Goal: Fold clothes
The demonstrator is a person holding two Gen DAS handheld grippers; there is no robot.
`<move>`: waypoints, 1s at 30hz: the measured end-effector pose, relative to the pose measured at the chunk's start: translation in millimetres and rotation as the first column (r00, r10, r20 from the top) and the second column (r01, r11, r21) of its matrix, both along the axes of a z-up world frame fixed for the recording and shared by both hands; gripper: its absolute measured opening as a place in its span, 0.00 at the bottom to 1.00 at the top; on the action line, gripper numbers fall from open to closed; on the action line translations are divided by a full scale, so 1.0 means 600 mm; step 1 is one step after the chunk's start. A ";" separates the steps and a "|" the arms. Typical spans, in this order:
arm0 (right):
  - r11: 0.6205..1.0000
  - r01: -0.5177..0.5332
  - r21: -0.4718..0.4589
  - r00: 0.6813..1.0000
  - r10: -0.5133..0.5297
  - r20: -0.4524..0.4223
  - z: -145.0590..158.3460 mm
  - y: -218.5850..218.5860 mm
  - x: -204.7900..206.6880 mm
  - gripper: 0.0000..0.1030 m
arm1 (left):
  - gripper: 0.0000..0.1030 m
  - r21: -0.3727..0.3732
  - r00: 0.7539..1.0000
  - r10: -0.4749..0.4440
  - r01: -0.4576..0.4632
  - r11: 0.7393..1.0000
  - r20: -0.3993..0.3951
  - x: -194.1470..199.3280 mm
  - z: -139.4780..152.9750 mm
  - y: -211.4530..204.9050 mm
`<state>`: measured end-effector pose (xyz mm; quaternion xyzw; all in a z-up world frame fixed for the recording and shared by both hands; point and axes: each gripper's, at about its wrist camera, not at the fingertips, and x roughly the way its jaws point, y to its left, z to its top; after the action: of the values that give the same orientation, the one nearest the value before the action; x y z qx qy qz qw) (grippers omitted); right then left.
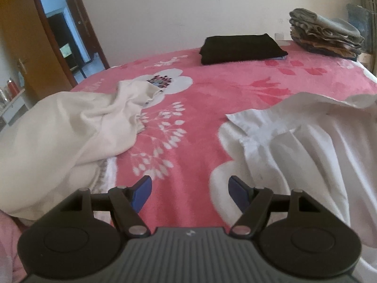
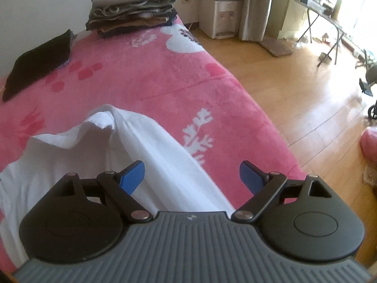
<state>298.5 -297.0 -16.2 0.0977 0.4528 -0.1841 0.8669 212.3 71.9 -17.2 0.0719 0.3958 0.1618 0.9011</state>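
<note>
A crumpled white garment (image 1: 306, 146) lies on the pink flowered bedspread (image 1: 200, 108), at the right of the left wrist view. In the right wrist view the same white garment (image 2: 132, 146) runs under my right gripper (image 2: 192, 176), which stands open above it, pads apart from the cloth. A cream garment (image 1: 59, 141) lies bunched at the left. My left gripper (image 1: 189, 188) is open over bare bedspread between the two garments, holding nothing.
A folded black garment (image 1: 242, 48) and a tall stack of folded clothes (image 1: 327, 35) sit at the far edge by the wall. The bed's right edge drops to a wooden floor (image 2: 306, 94). A water dispenser (image 2: 221, 16), curtain and folding table stand beyond.
</note>
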 end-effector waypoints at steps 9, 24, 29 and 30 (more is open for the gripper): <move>0.992 0.097 0.079 0.995 -0.097 -0.008 0.004 -0.055 -0.042 0.85 | 0.71 0.010 0.998 0.056 -0.056 0.998 0.021 -0.043 0.030 0.030; 0.925 -0.365 -0.110 0.900 0.381 0.213 0.035 -0.021 -0.154 0.85 | 0.76 -0.026 0.954 -0.262 0.261 0.965 -0.144 -0.272 0.117 0.006; 0.808 -0.583 -0.091 0.761 0.582 0.287 0.069 0.029 -0.256 0.85 | 0.76 -0.225 0.889 -0.372 0.317 0.921 -0.269 -0.356 0.043 -0.013; 0.780 -0.624 -0.058 0.735 0.610 0.297 0.066 0.044 -0.276 0.85 | 0.76 -0.264 0.876 -0.390 0.319 0.910 -0.286 -0.370 0.024 -0.018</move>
<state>133.1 -270.5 23.3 -0.0115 0.3269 0.1408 0.9344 -9.5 61.4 -2.8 0.0749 0.5365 -0.0637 0.8382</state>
